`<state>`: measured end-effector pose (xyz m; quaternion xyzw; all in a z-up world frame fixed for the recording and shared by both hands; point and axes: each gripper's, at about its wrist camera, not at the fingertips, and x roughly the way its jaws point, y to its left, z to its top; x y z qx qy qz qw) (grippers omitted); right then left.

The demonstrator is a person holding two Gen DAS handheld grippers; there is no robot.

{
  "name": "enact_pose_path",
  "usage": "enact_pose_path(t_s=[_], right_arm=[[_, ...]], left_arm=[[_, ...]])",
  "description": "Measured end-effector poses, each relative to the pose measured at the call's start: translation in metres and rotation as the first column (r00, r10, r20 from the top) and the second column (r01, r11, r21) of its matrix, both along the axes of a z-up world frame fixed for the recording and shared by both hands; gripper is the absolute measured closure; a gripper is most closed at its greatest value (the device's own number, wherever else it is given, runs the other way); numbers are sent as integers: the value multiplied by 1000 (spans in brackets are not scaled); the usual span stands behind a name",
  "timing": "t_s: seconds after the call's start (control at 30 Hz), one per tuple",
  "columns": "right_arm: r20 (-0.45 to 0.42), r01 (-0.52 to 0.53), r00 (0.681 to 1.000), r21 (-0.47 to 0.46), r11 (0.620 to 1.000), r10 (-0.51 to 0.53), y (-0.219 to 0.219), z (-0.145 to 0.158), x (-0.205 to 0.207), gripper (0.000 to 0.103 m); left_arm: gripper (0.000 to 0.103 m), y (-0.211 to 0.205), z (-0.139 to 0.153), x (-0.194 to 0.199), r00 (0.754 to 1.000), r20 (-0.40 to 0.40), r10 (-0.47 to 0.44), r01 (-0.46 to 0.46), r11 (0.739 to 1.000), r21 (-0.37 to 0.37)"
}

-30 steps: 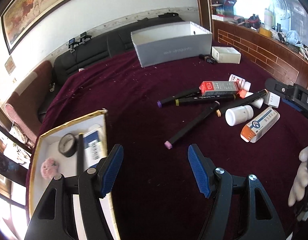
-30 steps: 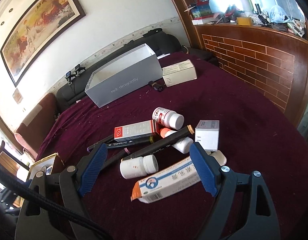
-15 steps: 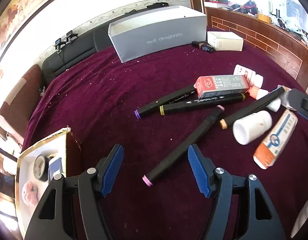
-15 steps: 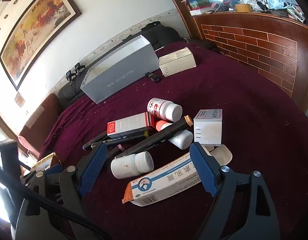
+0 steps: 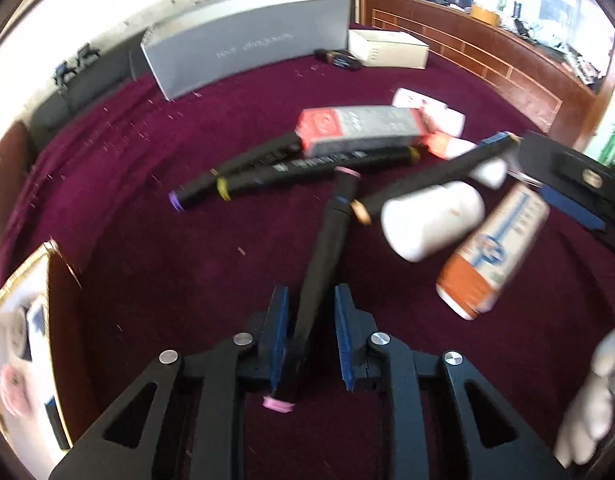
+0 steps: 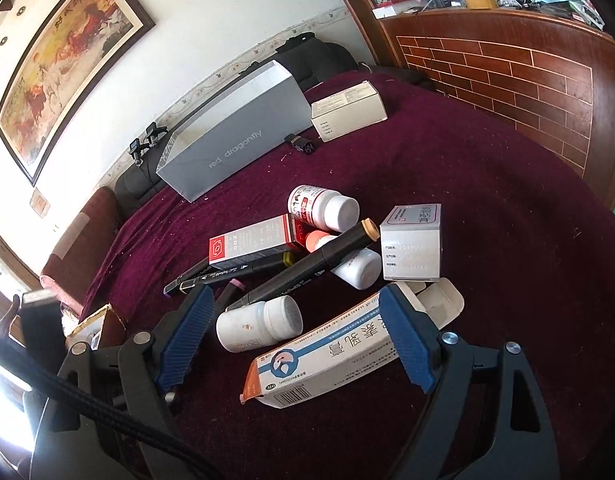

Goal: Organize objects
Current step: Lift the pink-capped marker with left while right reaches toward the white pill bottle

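the left gripper (image 5: 307,332) is closing narrow on the pink-capped marker (image 5: 323,256), its blue pads (image 5: 277,332) lying along both sides of the black barrel near the pink end; contact is likely but blurred. the marker is lying on the maroon table (image 5: 155,280), its far end reaching the pile of other markers (image 5: 267,172) and the red-and-grey box (image 5: 359,130). bare cloth is lying to the left, up to the gold-edged box (image 5: 47,320) at the left edge. the right gripper (image 6: 295,340) is hanging wide, holding nothing, straddling the white bottle (image 6: 259,324) and the orange-and-blue carton (image 6: 327,364). open cloth is running right toward the brick-patterned wall (image 6: 507,80). the grey box (image 6: 235,140) is standing at the far edge.
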<state>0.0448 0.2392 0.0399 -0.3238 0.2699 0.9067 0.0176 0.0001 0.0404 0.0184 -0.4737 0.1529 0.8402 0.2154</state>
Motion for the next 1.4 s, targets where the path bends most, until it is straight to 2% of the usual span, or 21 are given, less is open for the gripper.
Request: enact_pose_path(t_s=[0.17,0.43,0.5,0.57,0.77,0.87,0.97,1.13,1.23,1.4], right_arm=[[13,2,1000,-29,1000,-2,3,-3,-1,18],[16,15,1000,-22,1000,-15,3,-3,0,18],[15,29,999,-16,999,-29,5,-3,1,18],[19,38,999,-15,999,-37,7,-4,0,18],[47,53,997,-5,999,-53,9,-9,-3,18],[56,57,997,8,998,-57,9,-10,-5,18],[62,56,996,21,998,-57,8,-11,-7,18],[70,53,996,14,999,-54,7,-11,-5,18],[86,26,996,15,1000,-27,3,-7,1,18],[149,-104,982,-60,993,112,-7,-1,-14,18]], left_arm=[[84,7,0,0,1000,-4,5,-5,1000,-14],[83,23,-1,-9,997,-60,42,-43,999,-14],[84,18,-1,-8,997,-47,57,-56,998,12],[92,12,1,-5,997,-30,67,-66,997,38],[92,-19,21,19,992,-40,121,-114,984,137],[92,-41,38,36,987,-61,150,-135,970,200],[91,-64,47,52,982,-46,181,-162,949,270],[91,-89,56,76,969,-110,223,-186,945,270],[91,-101,64,90,962,-150,228,-181,944,277],[91,-124,69,102,960,-132,247,-188,919,347]])
